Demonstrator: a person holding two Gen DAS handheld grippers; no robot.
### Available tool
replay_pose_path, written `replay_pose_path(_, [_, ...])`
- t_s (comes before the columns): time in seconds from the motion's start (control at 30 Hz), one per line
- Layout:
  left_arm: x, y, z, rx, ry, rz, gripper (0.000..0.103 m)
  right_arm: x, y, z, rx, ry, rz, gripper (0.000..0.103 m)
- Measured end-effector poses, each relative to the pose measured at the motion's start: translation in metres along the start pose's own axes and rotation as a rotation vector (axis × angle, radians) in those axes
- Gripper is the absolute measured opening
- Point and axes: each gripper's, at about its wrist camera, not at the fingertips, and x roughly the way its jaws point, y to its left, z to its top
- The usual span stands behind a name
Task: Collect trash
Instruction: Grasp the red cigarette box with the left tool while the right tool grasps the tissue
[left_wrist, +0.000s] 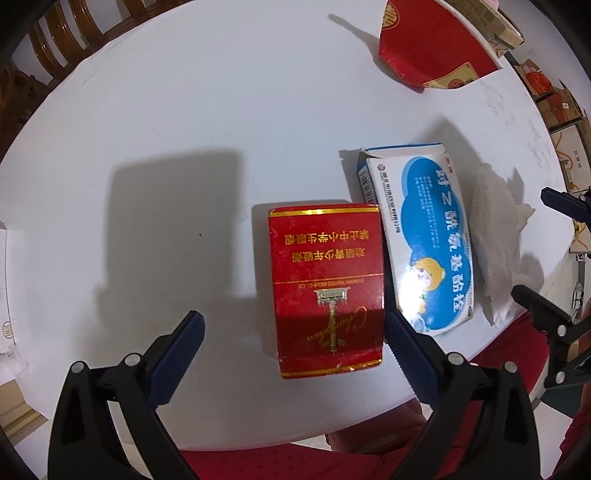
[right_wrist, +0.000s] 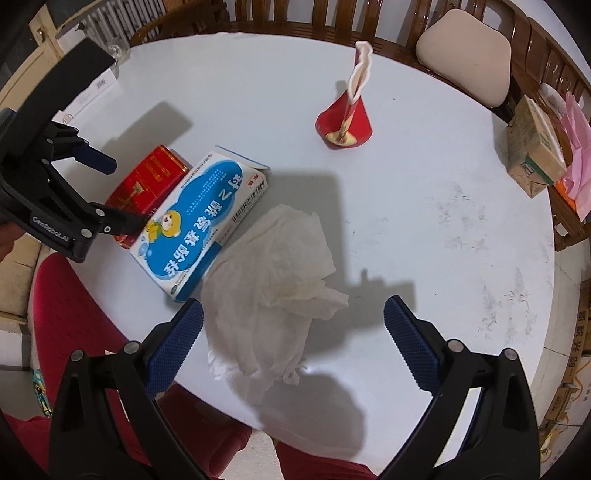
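A red cigarette pack (left_wrist: 327, 288) lies flat on the white round table (left_wrist: 166, 129), with a blue and white medicine box (left_wrist: 421, 240) touching its right side and a crumpled white tissue (left_wrist: 495, 236) beyond. My left gripper (left_wrist: 293, 343) is open just above the pack's near end, its right finger by the pack's right edge. In the right wrist view my right gripper (right_wrist: 293, 332) is open over the tissue (right_wrist: 273, 284), beside the box (right_wrist: 201, 218) and pack (right_wrist: 147, 184). A crushed red paper cup (right_wrist: 345, 118) stands farther back; it also shows in the left wrist view (left_wrist: 432, 40).
Wooden chairs (right_wrist: 461, 55) ring the far side of the table. A cardboard carton (right_wrist: 532, 151) and pink bag (right_wrist: 580, 147) sit at the right edge. A red seat (right_wrist: 77, 325) is below the table's near edge. Cartons are stacked on the floor (left_wrist: 554, 99).
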Motion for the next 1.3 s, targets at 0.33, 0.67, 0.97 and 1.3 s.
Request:
replay_pose_path(0.33, [0.012, 0.005, 0.016, 0.012, 0.006, 0.022, 0.095, 0.035, 0.005, 0.007, 0.002, 0.043, 0.004, 0.096])
replay_pose_path(0.67, [0.004, 0.008, 0.032, 0.019, -0.030, 0.035, 0.076, 0.034, 0.012, 0.007, -0.020, 0.016, 0.004, 0.088])
replay_pose_path(0.97, [-0.001, 0.014, 0.035, -0.018, -0.042, 0.013, 0.054, 0.021, 0.031, 0.002, -0.059, 0.006, 0.032, 0.043])
replay_pose_path(1.3, [-0.008, 0.031, 0.018, -0.062, -0.060, -0.004, 0.054, 0.017, 0.039, 0.007, -0.069, 0.015, 0.003, 0.011])
